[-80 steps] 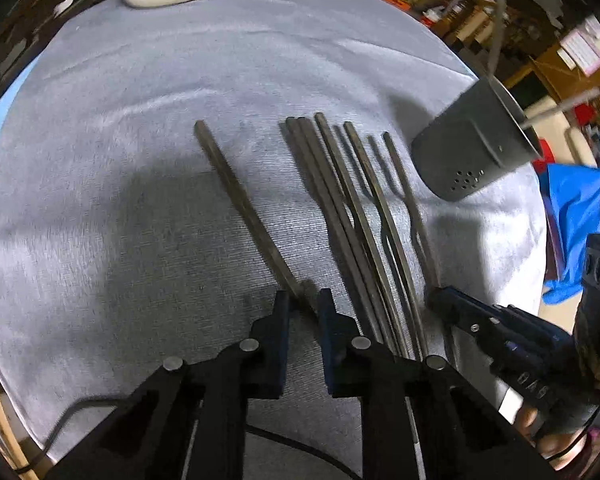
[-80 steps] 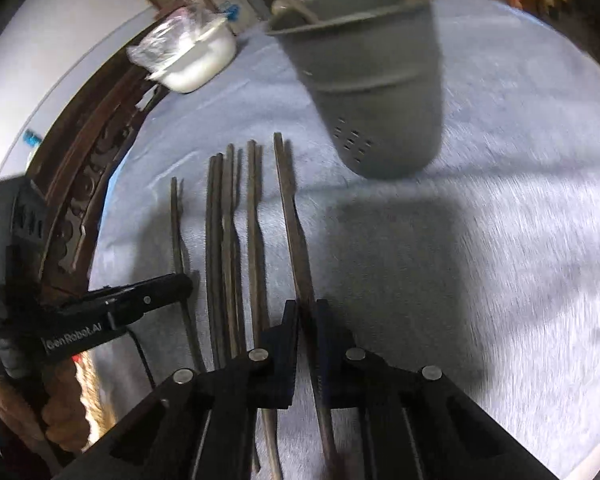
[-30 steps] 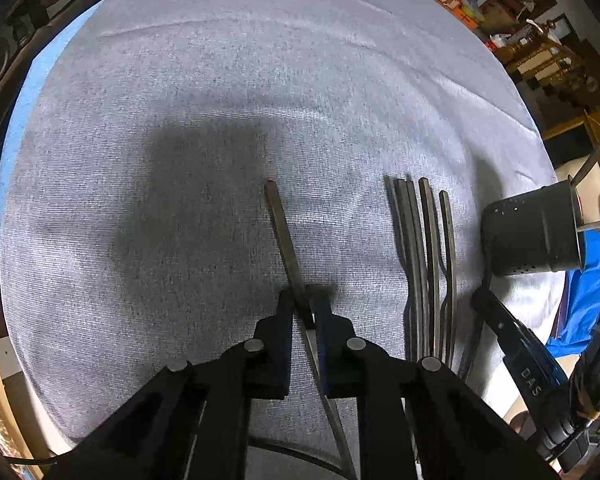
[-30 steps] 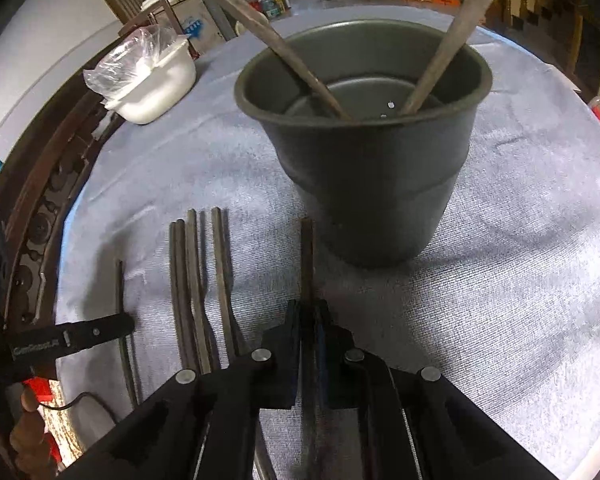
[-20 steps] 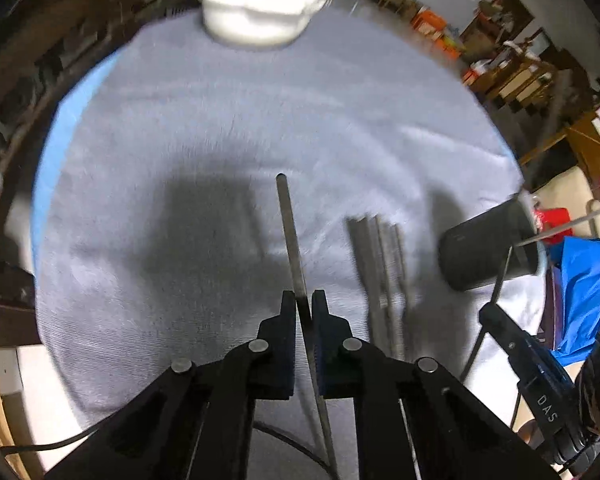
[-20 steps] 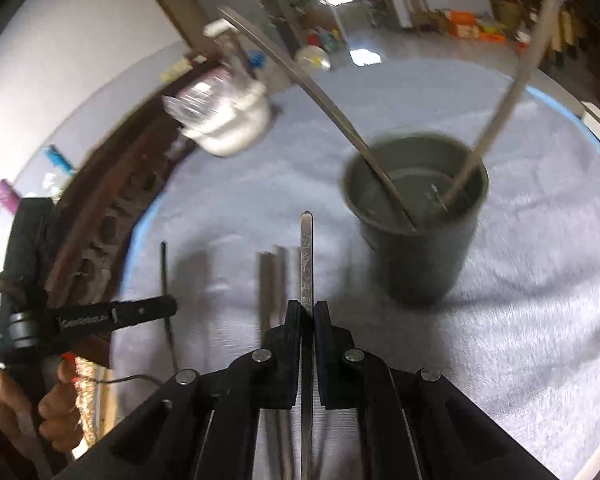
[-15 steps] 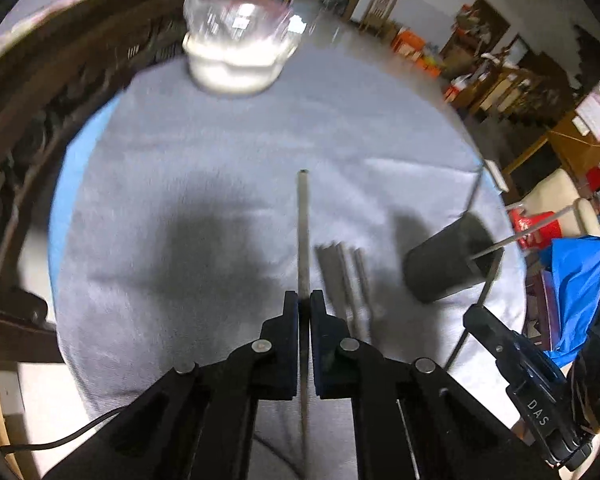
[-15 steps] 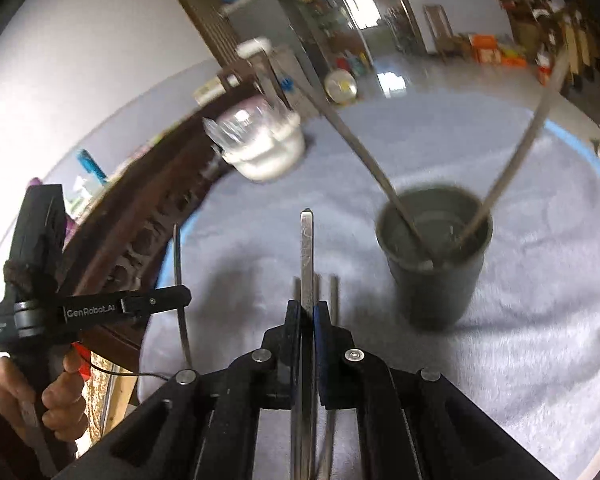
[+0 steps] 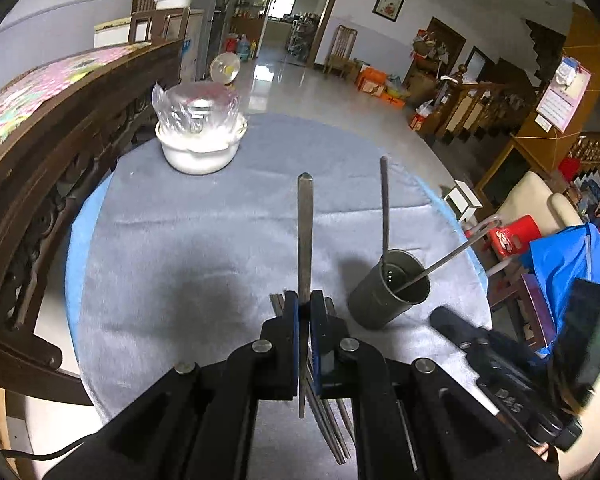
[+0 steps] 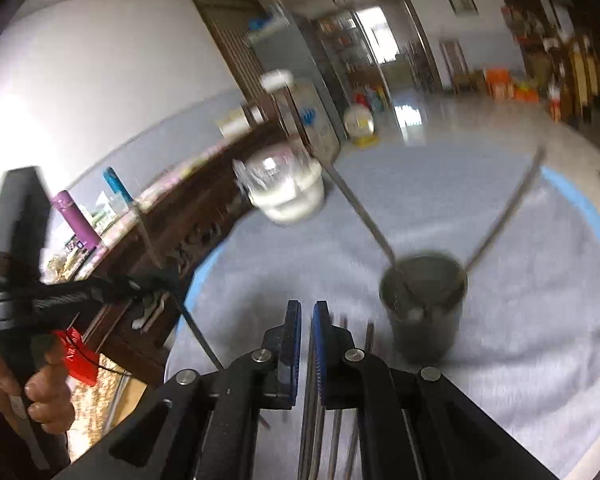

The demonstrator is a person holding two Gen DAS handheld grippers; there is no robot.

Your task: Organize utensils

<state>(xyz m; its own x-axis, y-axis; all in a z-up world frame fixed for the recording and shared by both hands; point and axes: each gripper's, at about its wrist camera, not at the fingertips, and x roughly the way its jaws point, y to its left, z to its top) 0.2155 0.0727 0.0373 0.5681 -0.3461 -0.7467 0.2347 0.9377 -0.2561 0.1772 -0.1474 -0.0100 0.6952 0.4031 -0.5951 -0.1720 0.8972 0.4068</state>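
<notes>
walls: pale grey | floor [image 9: 300,92]: glossy tile | carved dark wood bench [image 9: 40,168] | open doorway [image 9: 296,0] bright

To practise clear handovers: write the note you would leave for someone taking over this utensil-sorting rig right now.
Left gripper: shut on a flat-handled utensil, held upright above the grey cloth.
Right gripper: fingers nearly together, nothing showing above them. The view is blurred, so the grip is unclear.
Holder: upright on the cloth, to the right of the left gripper.
Done: two utensils lean in the holder.
Left: drop the held utensil in, then the loose utensils lying on the cloth beneath the left gripper.
</notes>
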